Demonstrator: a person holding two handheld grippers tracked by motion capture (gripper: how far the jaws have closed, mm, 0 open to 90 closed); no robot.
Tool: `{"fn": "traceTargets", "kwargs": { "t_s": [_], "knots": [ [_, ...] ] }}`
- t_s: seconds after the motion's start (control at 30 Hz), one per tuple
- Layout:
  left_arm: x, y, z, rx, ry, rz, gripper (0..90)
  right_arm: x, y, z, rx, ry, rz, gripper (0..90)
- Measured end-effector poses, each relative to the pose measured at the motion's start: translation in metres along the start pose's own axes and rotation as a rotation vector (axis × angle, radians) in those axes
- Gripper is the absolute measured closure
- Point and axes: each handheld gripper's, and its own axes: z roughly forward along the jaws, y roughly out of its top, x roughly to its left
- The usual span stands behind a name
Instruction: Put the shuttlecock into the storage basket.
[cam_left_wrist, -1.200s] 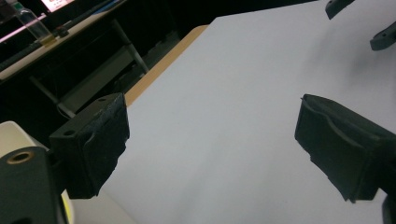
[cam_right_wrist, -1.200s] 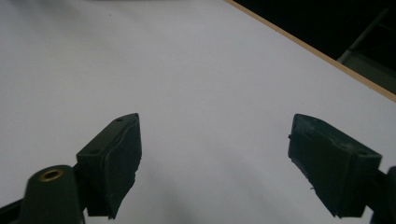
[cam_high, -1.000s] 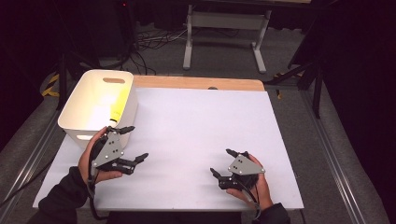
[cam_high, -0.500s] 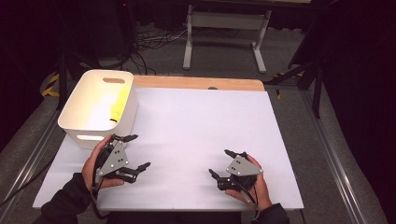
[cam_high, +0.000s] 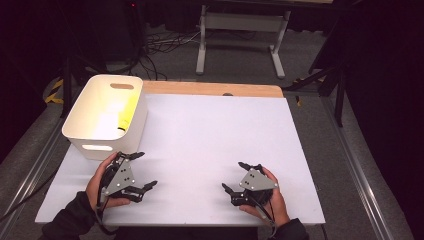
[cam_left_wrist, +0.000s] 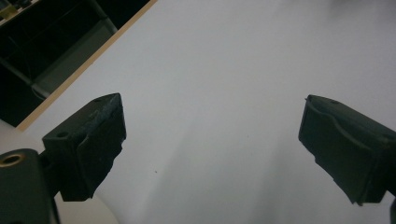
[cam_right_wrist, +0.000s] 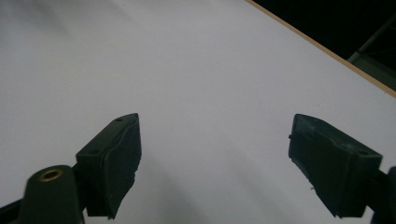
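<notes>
**Both grippers spread wide over the bare sheet, bin at the far left**

The left gripper (cam_high: 141, 170) sits at the near left of the table (cam_high: 215, 145), held in the person's left hand (cam_high: 100, 182). Its jaws stand wide apart with nothing between them; in the left gripper view (cam_left_wrist: 212, 140) there is just white sheet in the gap. One fingertip points toward the bin (cam_high: 106, 116), which stands just beyond it at the table's left edge, close but apart from it.

The bin is white, open-topped, with a slot handle in its far wall and another in its near wall. Something yellow (cam_high: 127, 111) lies inside against the right-hand wall; I cannot tell what it is.

The right gripper (cam_high: 239, 176) is at the near right, well apart from the left one, in the right hand (cam_high: 272, 197). Its jaws are also spread, holding nothing; the right gripper view (cam_right_wrist: 215, 158) shows plain white surface between them and the table's wooden edge (cam_right_wrist: 327, 49) running off at the upper right.
</notes>
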Motion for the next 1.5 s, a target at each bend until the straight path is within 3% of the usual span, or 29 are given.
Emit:
{"fn": "traceTargets", "kwargs": {
  "t_s": [0.7, 0.9, 1.17, 1.5],
  "knots": [
    [-0.003, -0.042, -0.035, 0.028, 0.038, -0.127, 6.3, 0.003, -0.001, -0.004, -0.012, -0.011, -0.002, 14.2],
    [0.0, -0.052, -0.046, 0.016, 0.05, -0.194, 5.4, 0.001, -0.005, -0.006, -0.016, -0.014, 0.01, 13.5],
    [0.0, -0.057, -0.051, 0.024, 0.057, -0.208, 4.7, 0.001, -0.008, -0.009, -0.02, -0.018, 0.011, 13.4],
    [-0.001, -0.055, -0.047, 0.034, 0.057, -0.195, 4.6, 0.003, -0.01, -0.007, -0.01, -0.008, 0.006, 13.5]
  ]
}}
